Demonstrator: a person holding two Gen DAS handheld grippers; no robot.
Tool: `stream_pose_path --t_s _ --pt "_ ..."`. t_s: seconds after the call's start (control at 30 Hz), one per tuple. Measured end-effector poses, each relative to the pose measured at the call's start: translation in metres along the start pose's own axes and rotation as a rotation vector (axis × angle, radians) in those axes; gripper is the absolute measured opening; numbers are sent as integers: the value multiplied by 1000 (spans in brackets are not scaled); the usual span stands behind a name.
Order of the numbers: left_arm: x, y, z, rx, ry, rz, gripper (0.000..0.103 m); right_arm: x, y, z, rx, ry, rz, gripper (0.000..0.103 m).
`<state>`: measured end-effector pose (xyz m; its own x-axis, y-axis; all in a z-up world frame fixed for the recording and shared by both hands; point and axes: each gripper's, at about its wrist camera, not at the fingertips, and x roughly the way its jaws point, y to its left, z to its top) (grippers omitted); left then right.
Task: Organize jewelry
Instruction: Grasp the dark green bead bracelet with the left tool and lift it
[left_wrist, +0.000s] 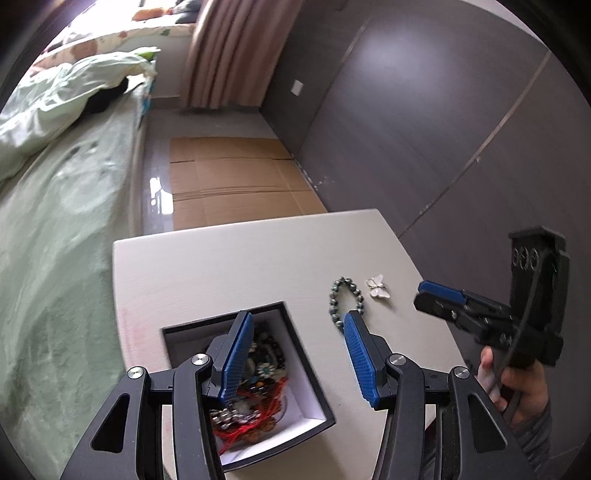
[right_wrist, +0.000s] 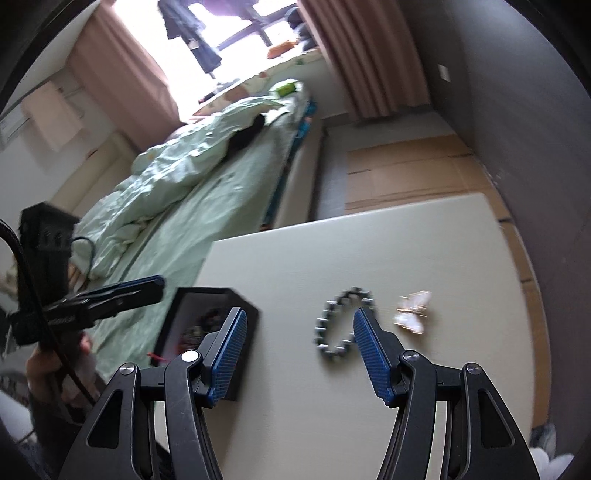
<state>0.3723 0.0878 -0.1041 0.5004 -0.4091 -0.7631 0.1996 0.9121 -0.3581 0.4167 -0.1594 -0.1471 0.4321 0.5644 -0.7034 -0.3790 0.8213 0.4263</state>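
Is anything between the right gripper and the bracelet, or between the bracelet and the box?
Nothing visible. The right gripper is open with the bracelet just ahead on bare table. The table between bracelet and open box is bare; the butterfly brooch lies on the far side.

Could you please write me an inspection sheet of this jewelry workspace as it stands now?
Surface: pale white tabletop, small, set beside a bed.
Job's things: dark square box with white lining holding a heap of mixed jewelry; grey-green beaded bracelet lying loose on the table; white butterfly brooch beside it, apart from it.
Clutter: nothing seen on the table.
Grippers: left gripper open, above the box's right edge; right gripper open, empty, near the bracelet.
Cables: black cable running down from the left gripper's handle.
Surroundings: bed with pale green bedding, pink curtains, flattened cardboard on the floor, dark grey wall panels.
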Motion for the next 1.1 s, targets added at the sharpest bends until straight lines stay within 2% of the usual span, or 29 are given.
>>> stream_pose_path --t_s 0.23,0.47,0.6,1.0,1.1 --pt "35 -37 2 87 57 4 53 0 -50 0 156 17 -46 61" --pt "69 -62 1 148 110 20 53 -5 -72 -2 216 17 -76 61" --pt "88 -74 5 170 149 8 53 -5 -84 -6 265 30 -63 61" --pt "147 -73 17 177 226 158 53 -23 -105 -1 310 -20 -33 61" --pt "151 -76 16 206 212 166 53 -24 -107 -2 308 -21 -34 61"
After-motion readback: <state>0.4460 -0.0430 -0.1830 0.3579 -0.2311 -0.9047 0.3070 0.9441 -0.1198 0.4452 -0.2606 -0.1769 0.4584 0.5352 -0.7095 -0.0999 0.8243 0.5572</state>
